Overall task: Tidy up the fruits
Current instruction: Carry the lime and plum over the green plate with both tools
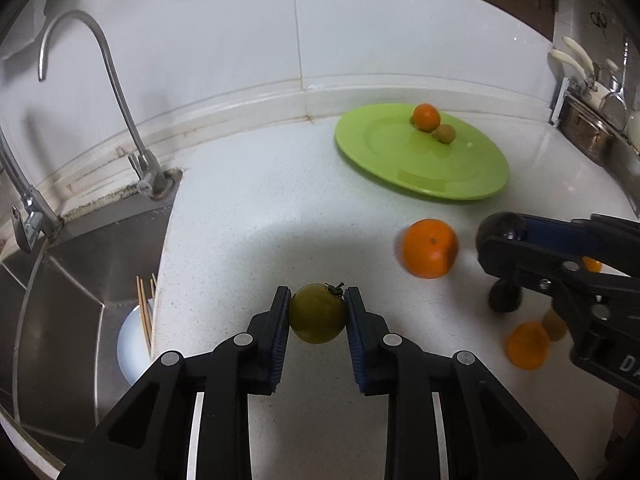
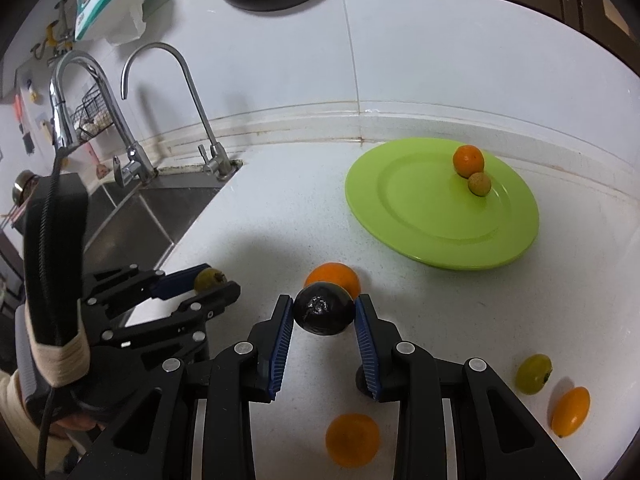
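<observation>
While both tongs are full, better to carry one fruit at a time toward the green plate (image 2: 404, 240), at the back of the white counter (image 1: 248, 216) and holding already a small orange (image 2: 468, 160) touching a brownish round fruit (image 2: 479, 184). Left gripper (image 1: 317, 314) clamped on a green tomato (image 1: 318, 316), pads pressing both its sides; right gripper (image 2: 324, 314) narrow on a glossy dark fruit (image 2: 324, 312), held just in front of a bigger orange (image 1: 430, 248) on the counter. Good to lift clear of that orange, to lower gently onto a bare part of the plate, and to release only once resting, since round fruits roll easily. Still loose near the right gripper: another orange (image 2: 352, 440), a second green tomato (image 2: 533, 374), an oblong orange fruit (image 2: 570, 410). Hard to say what kind the dark fruit is. Impossible to tell whether either held fruit is already off the counter. Sink (image 1: 80, 280) at left only partly seen.
</observation>
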Action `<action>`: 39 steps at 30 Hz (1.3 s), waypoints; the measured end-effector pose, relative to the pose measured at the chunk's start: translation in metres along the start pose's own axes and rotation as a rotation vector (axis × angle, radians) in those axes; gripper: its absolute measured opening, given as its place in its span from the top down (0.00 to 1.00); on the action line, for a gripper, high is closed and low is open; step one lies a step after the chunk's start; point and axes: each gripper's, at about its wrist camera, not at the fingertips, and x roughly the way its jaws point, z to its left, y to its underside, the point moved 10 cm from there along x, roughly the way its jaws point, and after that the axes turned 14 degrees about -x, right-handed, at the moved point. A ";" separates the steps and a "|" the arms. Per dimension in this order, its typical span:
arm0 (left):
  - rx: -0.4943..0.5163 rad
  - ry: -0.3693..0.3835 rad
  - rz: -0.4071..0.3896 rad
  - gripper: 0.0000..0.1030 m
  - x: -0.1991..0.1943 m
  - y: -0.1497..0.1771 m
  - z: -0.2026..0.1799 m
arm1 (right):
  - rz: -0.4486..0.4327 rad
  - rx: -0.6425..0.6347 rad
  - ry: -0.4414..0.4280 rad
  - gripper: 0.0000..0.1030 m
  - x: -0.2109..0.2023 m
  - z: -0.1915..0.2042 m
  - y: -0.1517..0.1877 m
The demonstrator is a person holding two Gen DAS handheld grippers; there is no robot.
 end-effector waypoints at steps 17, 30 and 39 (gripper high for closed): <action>0.044 0.085 -0.104 0.74 -0.047 -0.039 -0.036 | -0.079 -0.024 0.046 0.68 -0.046 -0.019 -0.024; 0.103 0.160 -0.128 0.74 -0.038 -0.083 -0.084 | -0.083 -0.046 0.110 0.68 -0.055 -0.074 -0.046; 0.125 0.193 -0.085 0.74 -0.005 -0.104 -0.113 | -0.018 -0.070 0.085 0.68 -0.029 -0.106 -0.052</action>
